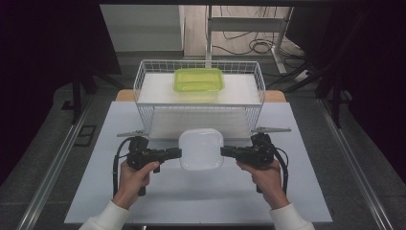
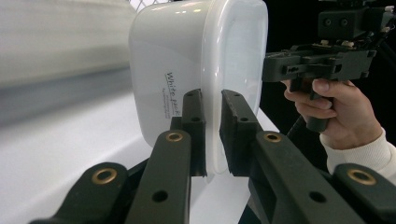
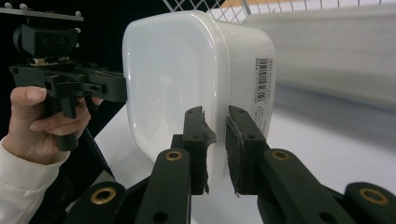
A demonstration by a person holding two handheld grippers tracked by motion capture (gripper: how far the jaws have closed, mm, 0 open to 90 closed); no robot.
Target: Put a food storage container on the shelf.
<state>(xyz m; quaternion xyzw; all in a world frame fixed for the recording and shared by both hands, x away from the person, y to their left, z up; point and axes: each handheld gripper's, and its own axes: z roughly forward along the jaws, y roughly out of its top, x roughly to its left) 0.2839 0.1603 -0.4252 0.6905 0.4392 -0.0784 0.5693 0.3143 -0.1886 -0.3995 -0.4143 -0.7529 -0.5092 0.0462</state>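
We hold the white container point(image 1: 201, 149) between our two grippers, just in front of the wire basket point(image 1: 143, 91) and above the white table point(image 1: 143, 201). Our left gripper point(image 1: 180, 153) has its jaws drawn narrow and clamped on the container's rim at its left edge; in the left gripper view the rim point(image 2: 213, 116) sits pinched between the two black pads, with the handwritten label point(image 2: 172, 95) on the side wall just beside them. Our right gripper point(image 1: 222, 151) grips the opposite edge the same way, jaws narrow on the rim point(image 3: 218, 135), and the barcode sticker point(image 3: 262, 79) shows on the wall next to its pads. The container lies level, lid side up, seen from above. Inside the basket, well apart from it, rests a green container point(image 1: 198, 79) on a white shelf point(image 1: 158, 88)
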